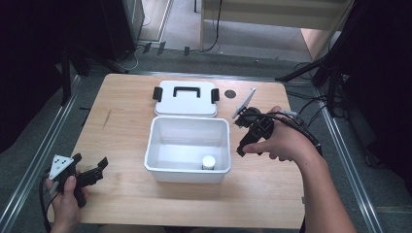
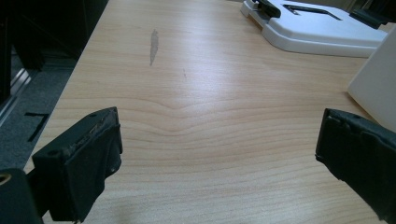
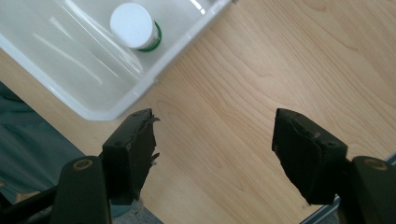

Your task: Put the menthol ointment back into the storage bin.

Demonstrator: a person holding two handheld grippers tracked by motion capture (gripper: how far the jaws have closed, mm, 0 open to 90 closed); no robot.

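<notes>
The left gripper rests low at the near left, jaws apart and empty, gripped by the left hand, while the right gripper hangs at the right, tipped downward, jaws parted and empty.

Light wooden table with a dark scuff toward the left edge. At the middle, an open white bin; just behind it, toward the far edge, a white lid lying flat. Near the far right corner, a small dark round spot.
</notes>
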